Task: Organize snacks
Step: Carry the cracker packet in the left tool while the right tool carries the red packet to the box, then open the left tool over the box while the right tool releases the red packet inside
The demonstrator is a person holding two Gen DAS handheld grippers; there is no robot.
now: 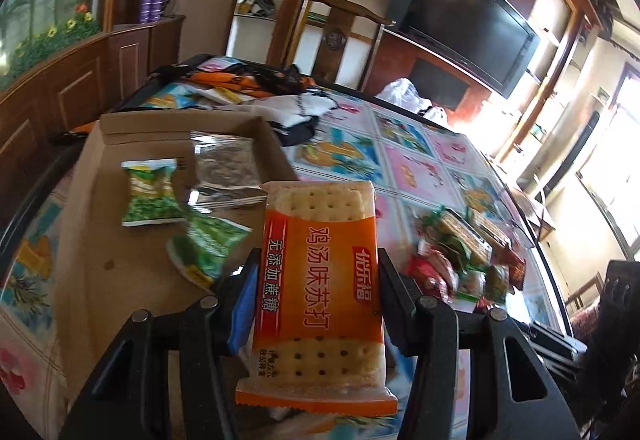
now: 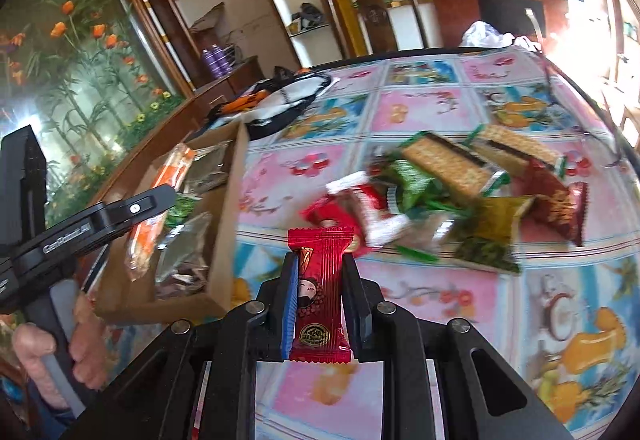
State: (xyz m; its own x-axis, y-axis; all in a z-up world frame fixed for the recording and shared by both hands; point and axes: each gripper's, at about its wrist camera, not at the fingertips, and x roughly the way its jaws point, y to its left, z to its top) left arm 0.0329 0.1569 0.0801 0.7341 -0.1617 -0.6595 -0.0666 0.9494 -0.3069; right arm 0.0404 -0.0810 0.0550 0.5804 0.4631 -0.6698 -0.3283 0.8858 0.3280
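My left gripper (image 1: 318, 272) is shut on an orange cracker packet (image 1: 320, 288), held over the right edge of a shallow cardboard box (image 1: 100, 240). Inside the box lie two green pea packets (image 1: 150, 198) and a clear packet of dark seeds (image 1: 226, 164). My right gripper (image 2: 320, 272) is shut on a small red candy packet (image 2: 320, 292), above the flowered tablecloth (image 2: 440, 108). A pile of loose snacks (image 2: 440, 192) lies beyond it on the table; the same pile of snacks (image 1: 468, 260) appears right of the box in the left wrist view.
The cardboard box (image 2: 224, 224) sits at the table's left, with a hand (image 2: 44, 356) holding the left gripper's handle beside it. A black-and-orange bag (image 1: 256, 80) lies behind the box. A white plastic bag (image 2: 488, 34) sits at the far edge. A chair and shelves stand beyond.
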